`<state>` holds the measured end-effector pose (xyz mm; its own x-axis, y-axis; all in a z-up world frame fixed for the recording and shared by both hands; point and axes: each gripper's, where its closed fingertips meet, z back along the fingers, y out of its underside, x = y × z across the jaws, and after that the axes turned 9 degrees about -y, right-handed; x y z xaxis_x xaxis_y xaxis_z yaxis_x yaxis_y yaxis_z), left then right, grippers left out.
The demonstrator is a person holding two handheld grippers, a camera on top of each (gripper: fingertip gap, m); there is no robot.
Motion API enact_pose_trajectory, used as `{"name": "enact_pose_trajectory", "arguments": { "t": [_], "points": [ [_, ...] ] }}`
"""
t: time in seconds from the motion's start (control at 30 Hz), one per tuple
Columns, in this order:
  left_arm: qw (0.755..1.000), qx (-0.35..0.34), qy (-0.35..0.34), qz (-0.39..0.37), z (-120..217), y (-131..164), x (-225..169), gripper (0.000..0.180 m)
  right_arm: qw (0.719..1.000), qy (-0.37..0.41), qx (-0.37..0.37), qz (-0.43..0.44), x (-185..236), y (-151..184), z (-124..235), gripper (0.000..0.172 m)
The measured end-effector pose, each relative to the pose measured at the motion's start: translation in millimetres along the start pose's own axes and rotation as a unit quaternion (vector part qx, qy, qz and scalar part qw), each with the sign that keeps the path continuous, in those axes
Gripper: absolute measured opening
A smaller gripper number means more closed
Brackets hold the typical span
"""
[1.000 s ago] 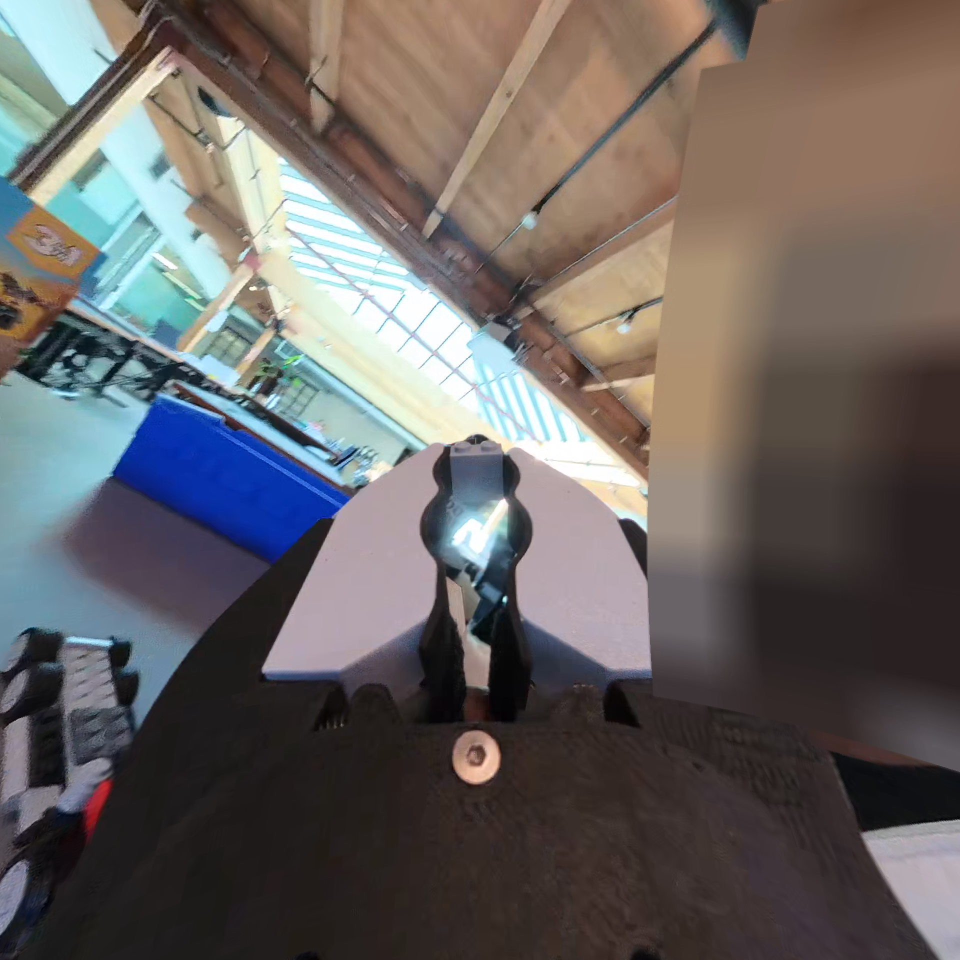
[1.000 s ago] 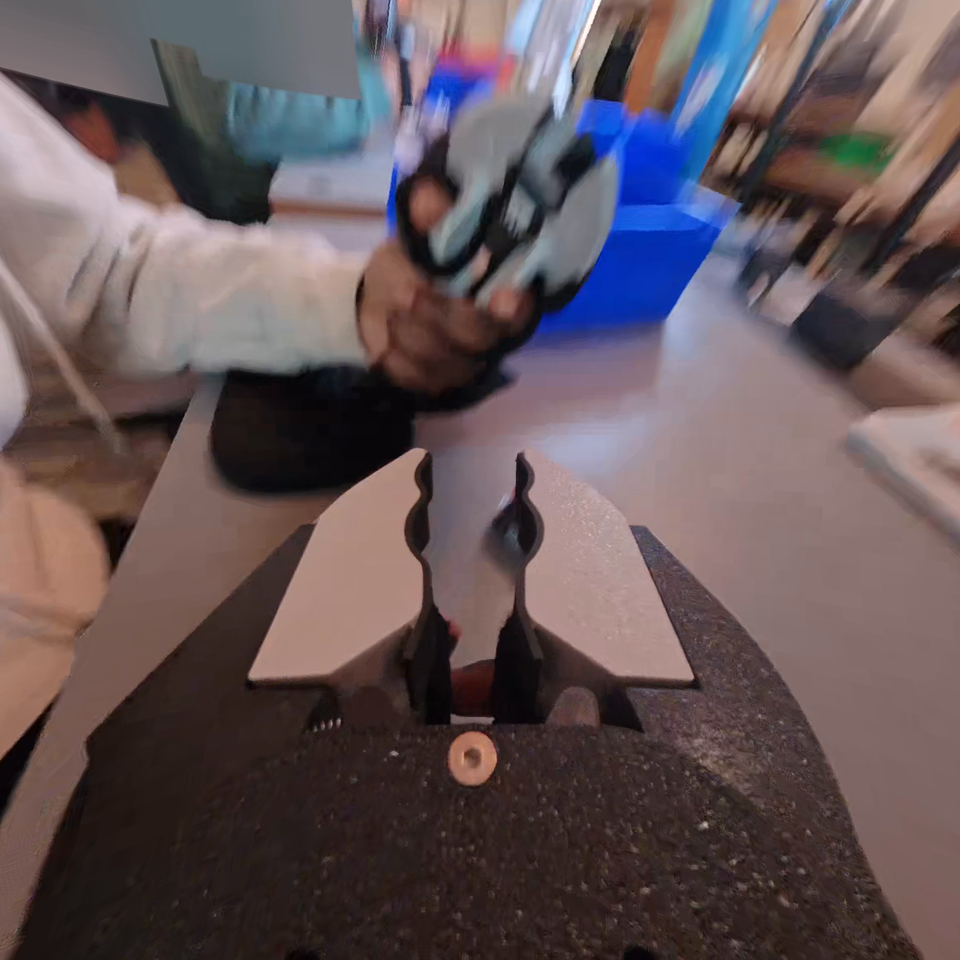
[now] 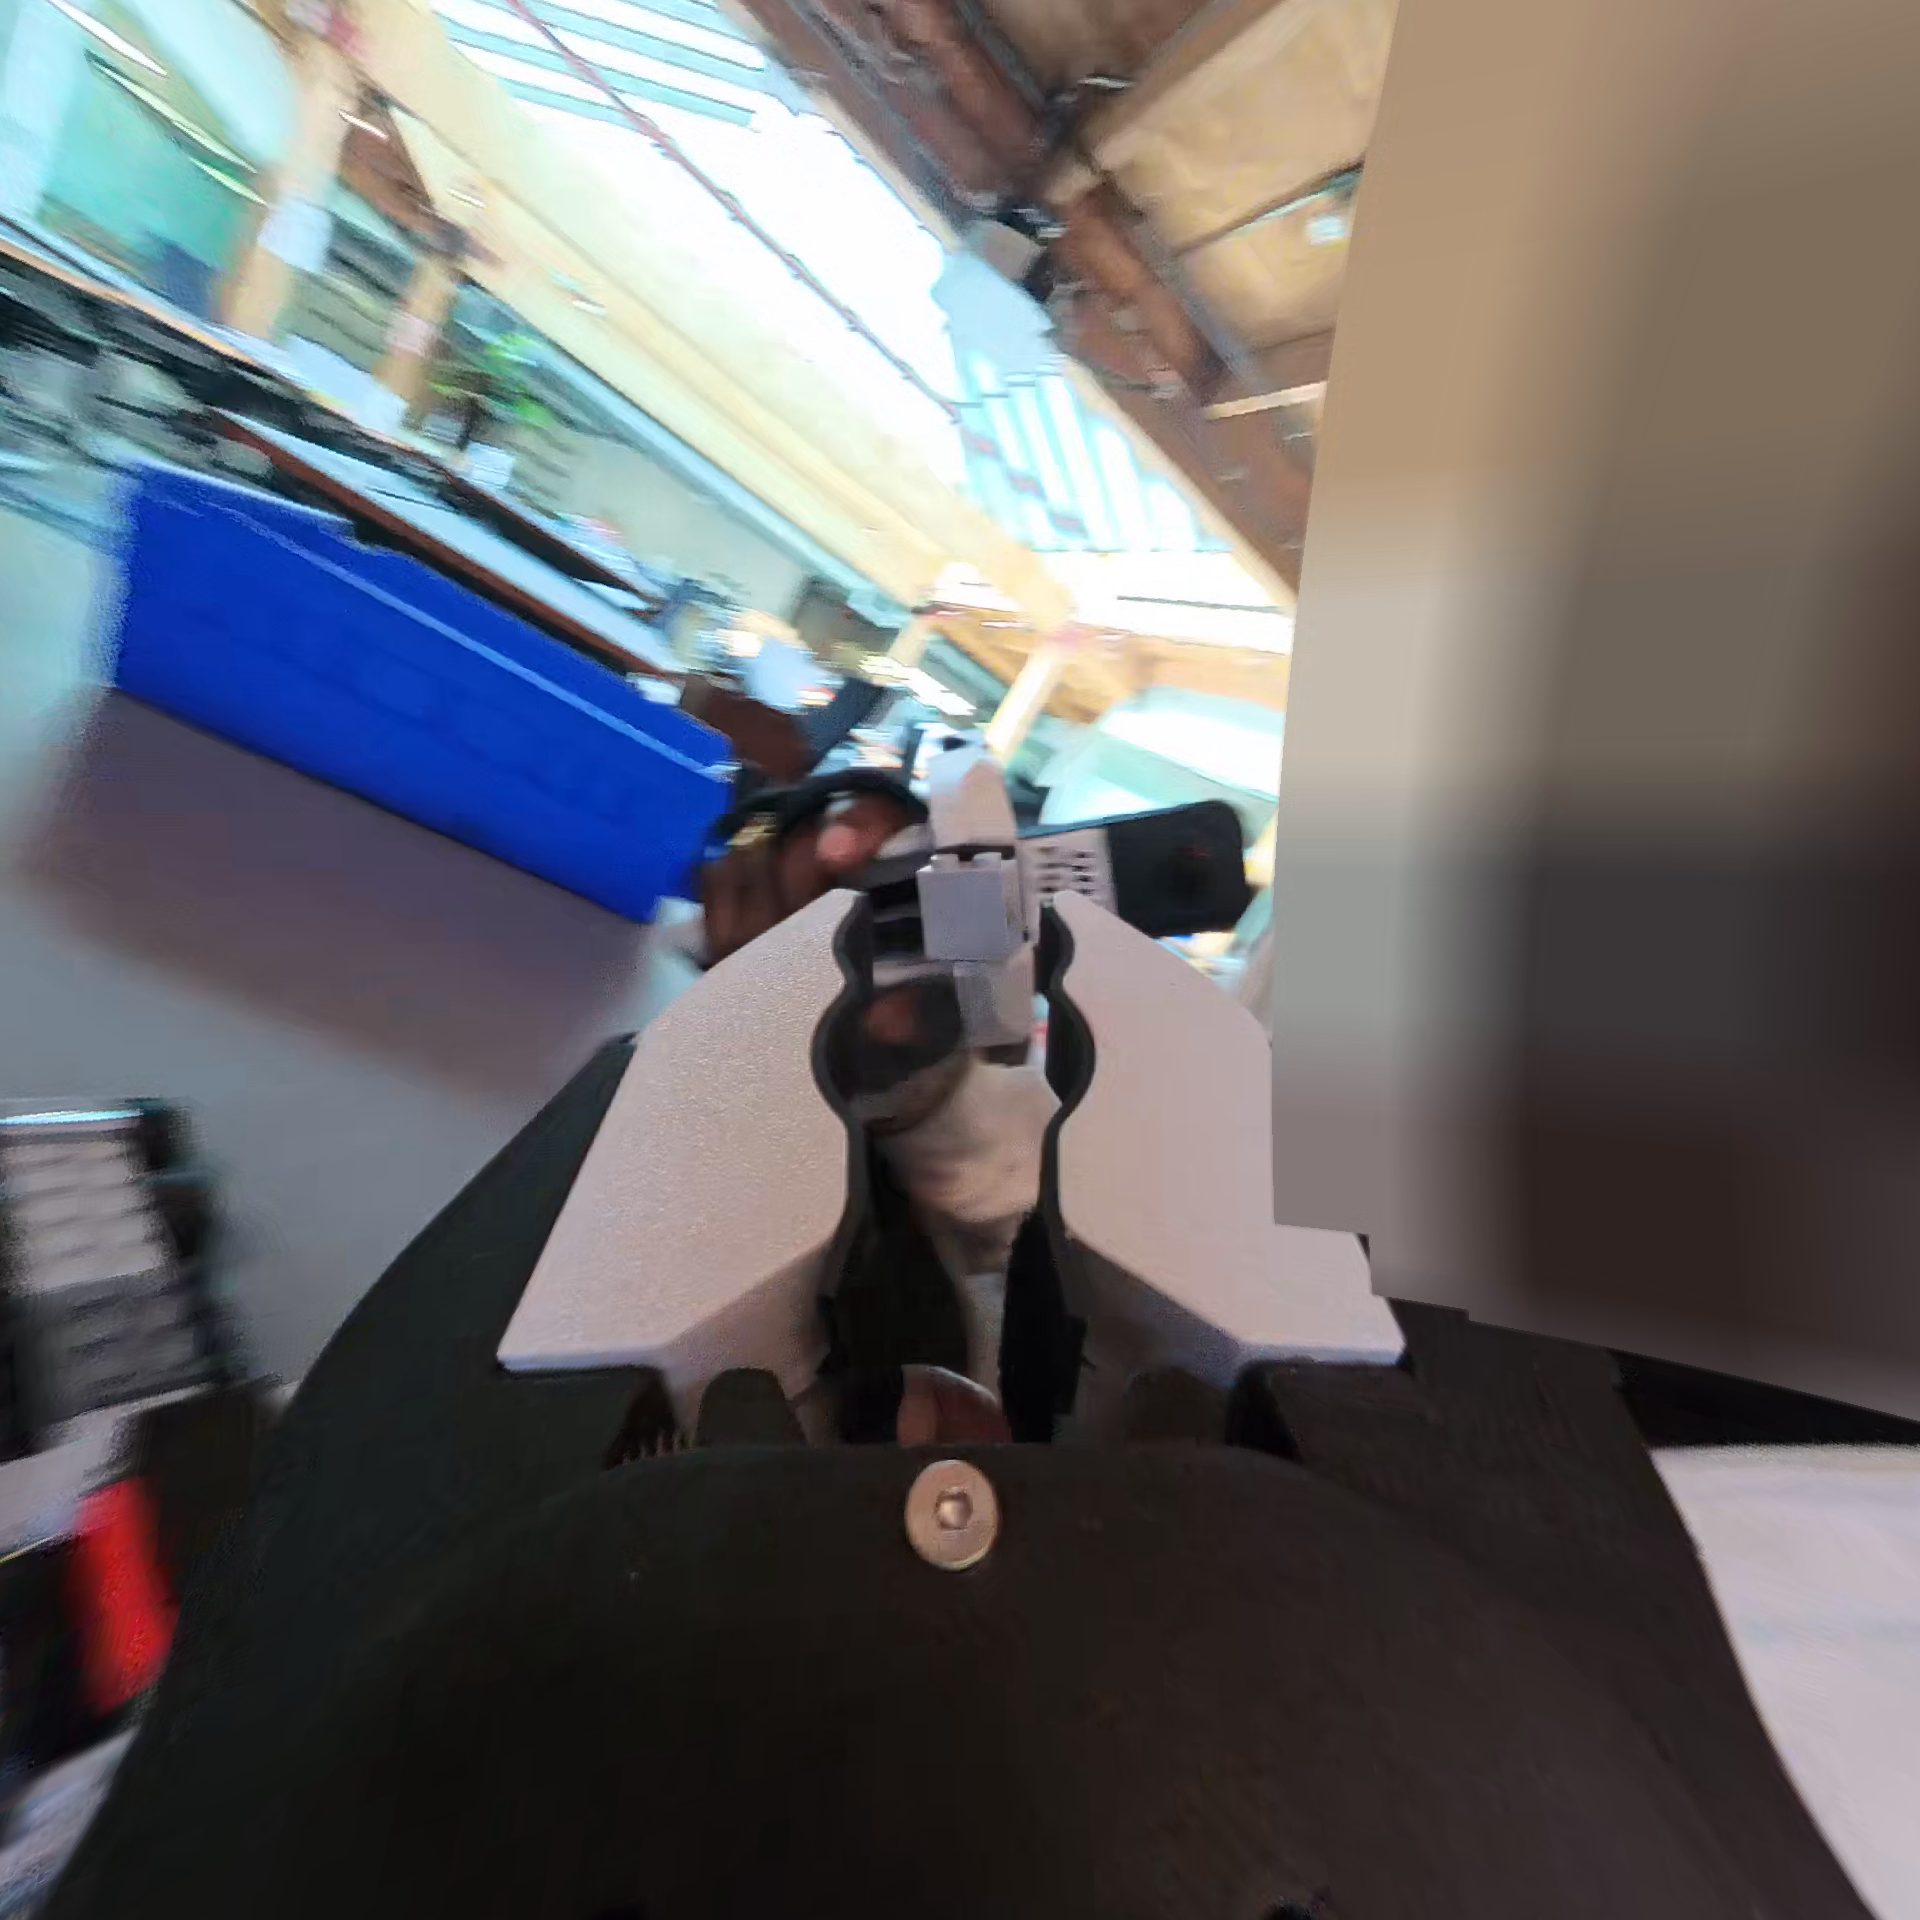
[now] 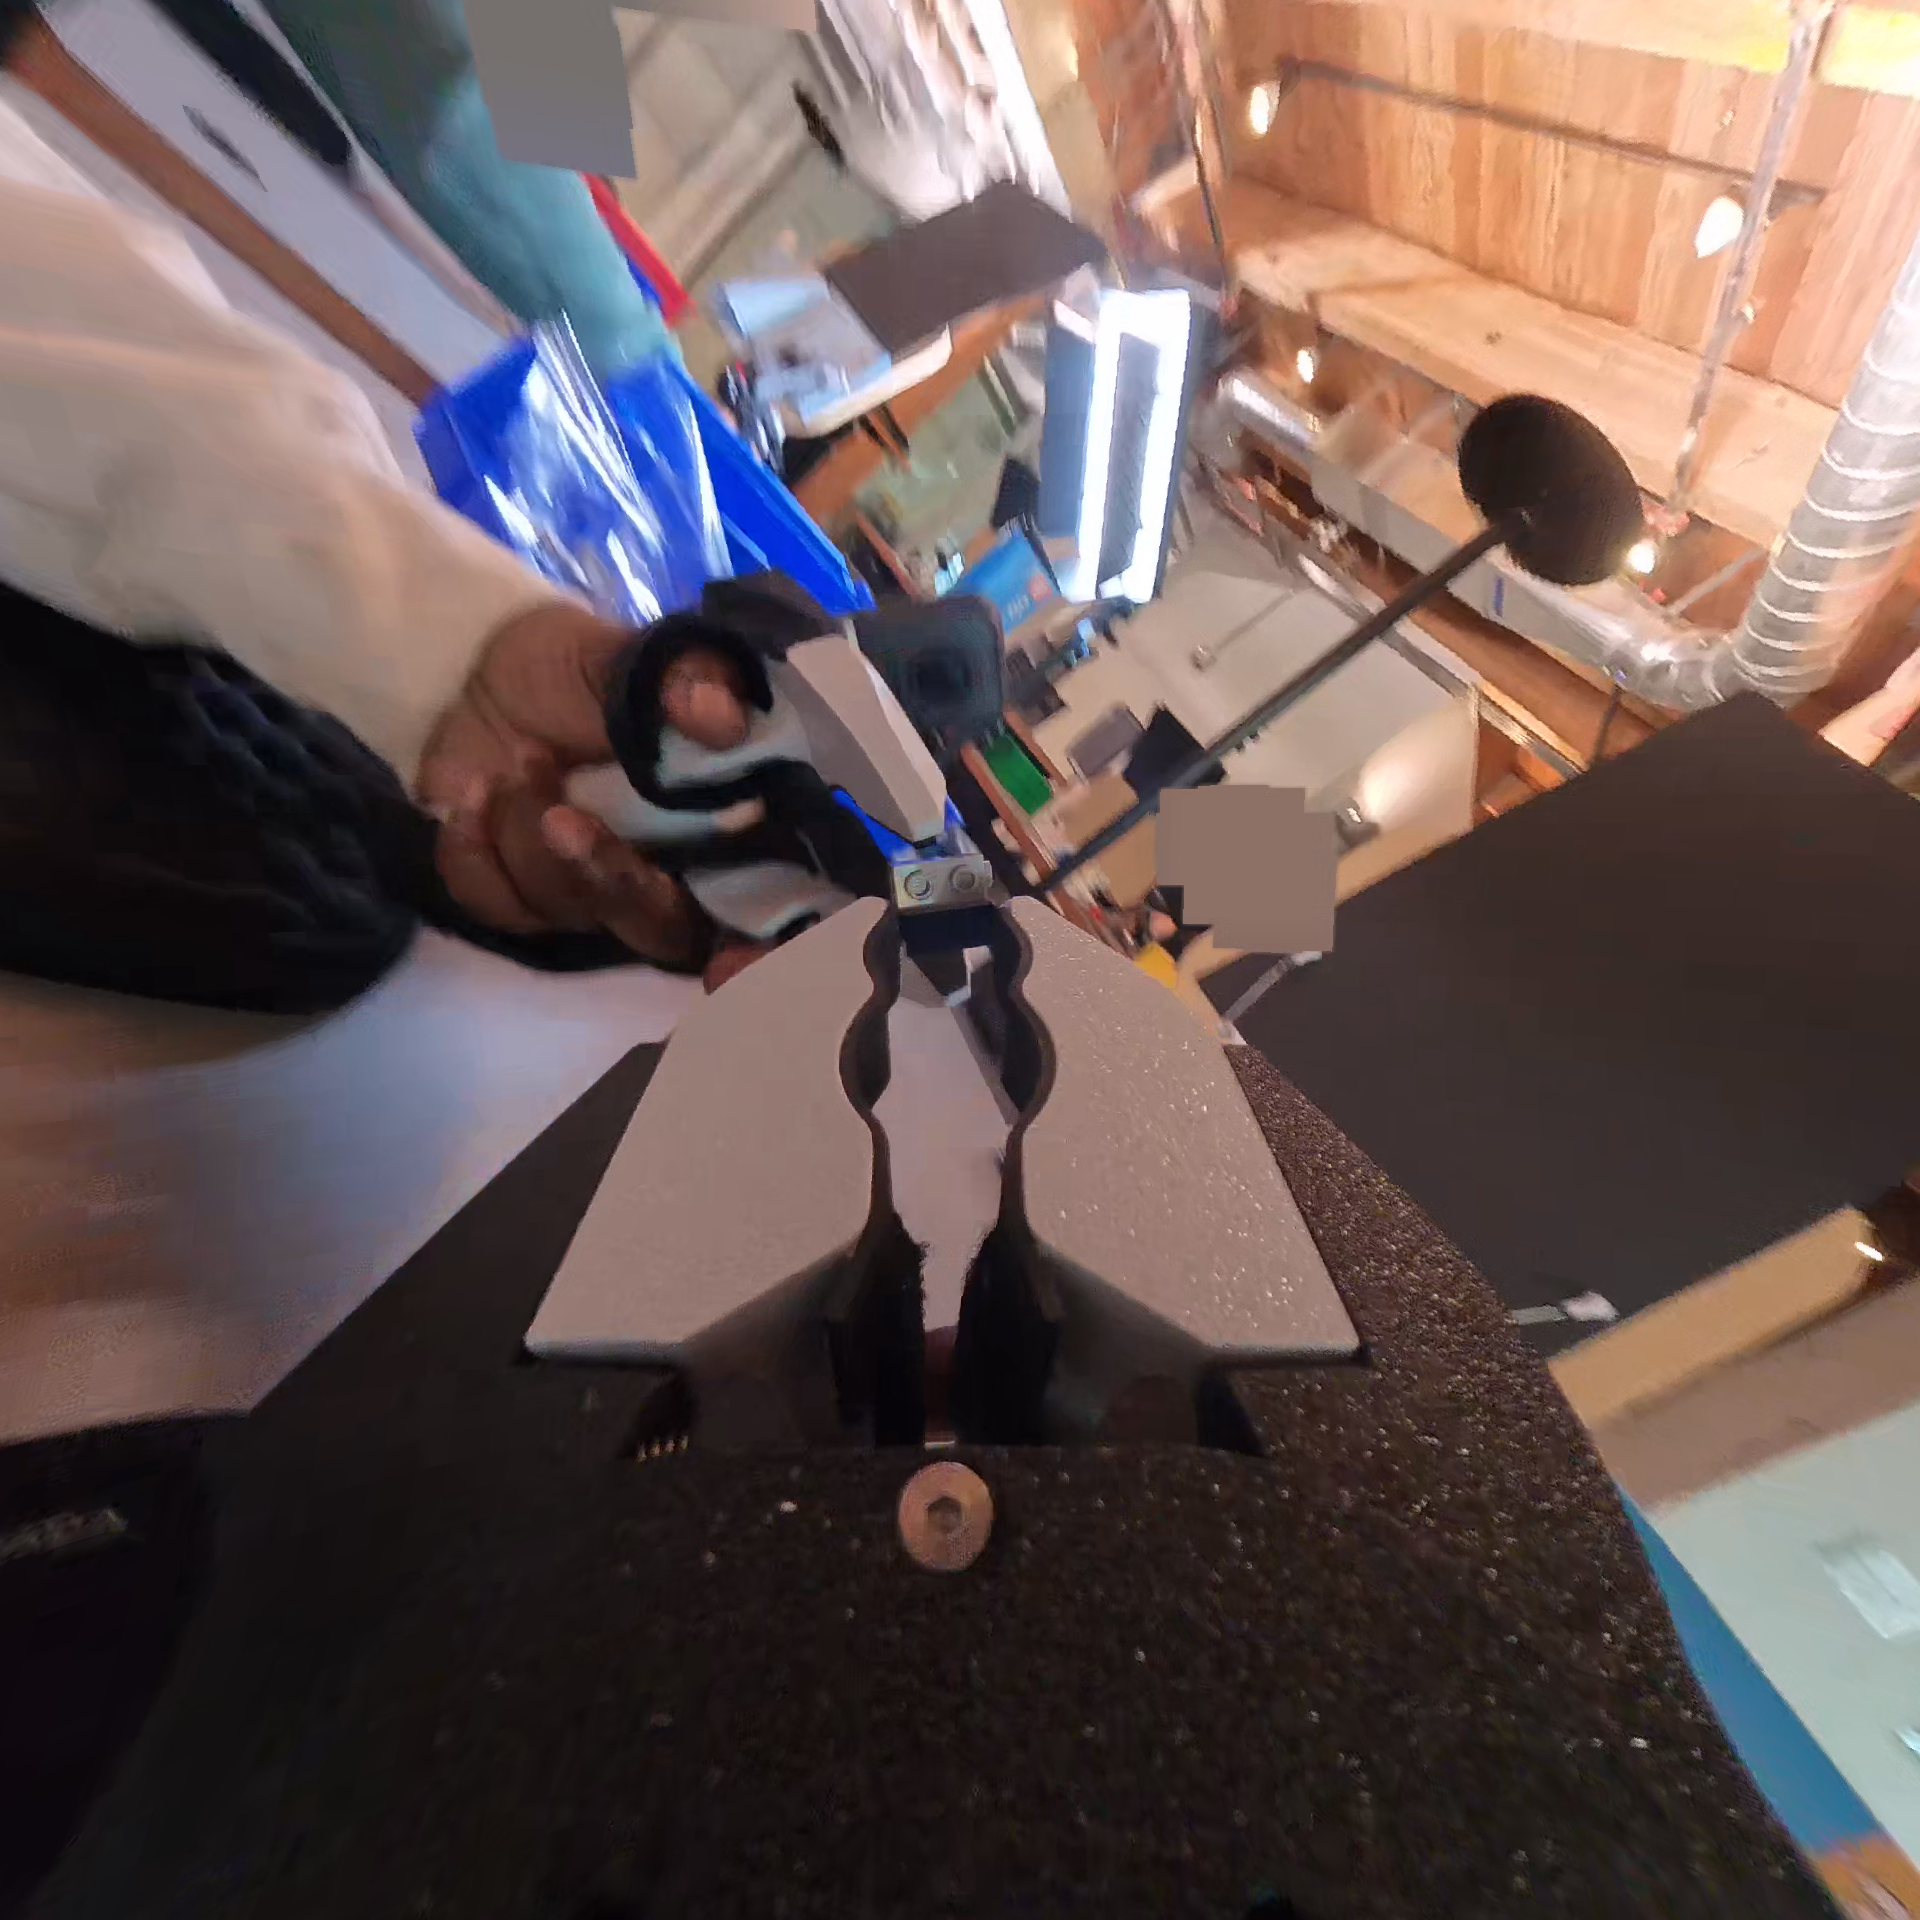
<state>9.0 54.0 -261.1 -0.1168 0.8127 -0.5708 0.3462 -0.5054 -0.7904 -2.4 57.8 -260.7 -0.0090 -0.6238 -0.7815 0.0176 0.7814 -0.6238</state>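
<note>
Change, left view: a second ago this view looked at the ceiling, with the brick [image 3: 971,914] pinched in nearly closed tips. Now it has swung down, the jaws stand wider, and the right gripper [image 3: 977,821] and right hand [image 3: 769,883] are just past the tips.
Change, right view: the left gripper [image 4: 925,862] was well off over the table [image 4: 260,1143]. Now its tips meet the right gripper's tips.
Left gripper [image 3: 951,925]: the grey brick sits between the tips, against one pad, with something dark on its other side. I cannot tell whether both pads press.
Right gripper [image 4: 951,925]: closed on a dark piece [image 4: 940,940] that fills the gap from pad to pad, right under the brick.
Left hand [image 4: 540,800]: wrapped round the left gripper's handle.
Bin [image 3: 395,665]: blue, on the far side of the table. The right view shows clear plastic bags [image 4: 582,468] in it, blurred.
Brick, place: in the air above the table, where the two pairs of tips cross.
Brick, axis: in the right view its two studs face the camera and its long axis runs across the jaw gap, a little tilted.
Mic [image 4: 1548,488]: a black foam ball on a boom, well behind.
</note>
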Motion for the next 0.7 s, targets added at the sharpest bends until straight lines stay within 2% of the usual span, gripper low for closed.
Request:
{"name": "enact_pose_trajectory", "arguments": {
  "t": [0.03,0.13,0.2,0.37,0.5,0.7],
  "points": [
    [0.999,-0.005,-0.045,-0.029,2,-3,11,0.031,0.999,0.005,0.032,0.013,-2,9,0,0.016],
    [0.983,-0.011,-0.149,-0.111,7,-9,32,0.022,0.991,0.028,0.122,0.048,-8,31,1,0.017],
    [0.972,-0.005,-0.186,-0.145,7,-8,40,0.018,0.987,0.031,0.143,0.065,-6,35,-1,0.016],
    [0.966,0.003,-0.2,-0.164,4,-2,42,0.009,0.98,0.026,0.171,0.095,-1,40,-6,0.017],
    [0.964,-0.004,-0.2,-0.174,4,-4,39,0.009,0.982,0.04,0.149,0.104,-3,35,-5,0.017],
    [0.962,0.003,-0.204,-0.181,4,-4,36,0.009,0.973,0.064,0.149,0.167,-4,29,-5,0.022]
  ]
}}
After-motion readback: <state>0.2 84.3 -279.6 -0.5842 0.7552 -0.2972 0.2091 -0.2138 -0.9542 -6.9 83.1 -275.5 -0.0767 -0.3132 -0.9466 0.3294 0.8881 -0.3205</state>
